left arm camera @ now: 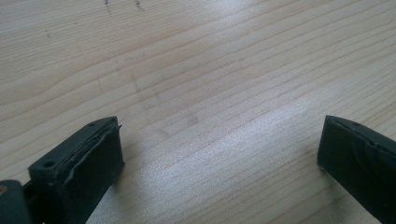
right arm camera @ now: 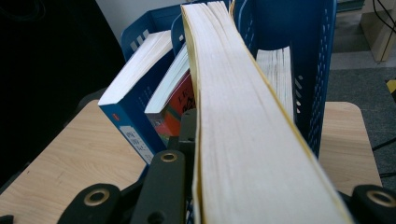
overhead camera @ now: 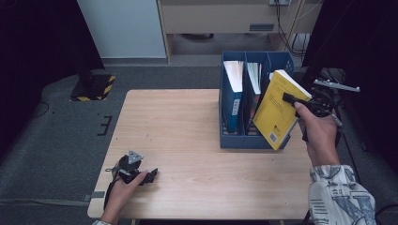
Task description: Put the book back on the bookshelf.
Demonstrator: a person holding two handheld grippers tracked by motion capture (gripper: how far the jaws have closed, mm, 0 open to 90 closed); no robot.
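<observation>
Currently the right tongs [overhead camera: 292, 100] are clamped on the yellow book [overhead camera: 279, 110], gripping it by its fore-edge side near the upper corner. The book hangs tilted at the front right of the blue file rack [overhead camera: 234, 140], its lower corner low against the rack's front wall and its top leaning back toward the right-hand compartment. It is not yet seated in any slot.

From the right gripper view, the page block [right arm camera: 243, 121] runs straight away from the jaws, so the long axis points from the tongs toward the rack. The right compartment [right arm camera: 317, 70] lies just right of the book's far end and already holds a white-paged volume [right arm camera: 275, 77]. A blue book [right arm camera: 133, 93] and a red-covered book [right arm camera: 175, 100] occupy the slots to the left.

Left tongs [overhead camera: 141, 176] rest on the table [overhead camera: 187, 140] near its front left corner, jaws apart with nothing between them, well apart from the rack.

Judgement: the right hand alone is placed to act. The next move depends on the book's far end lining up with a slot opening.
</observation>
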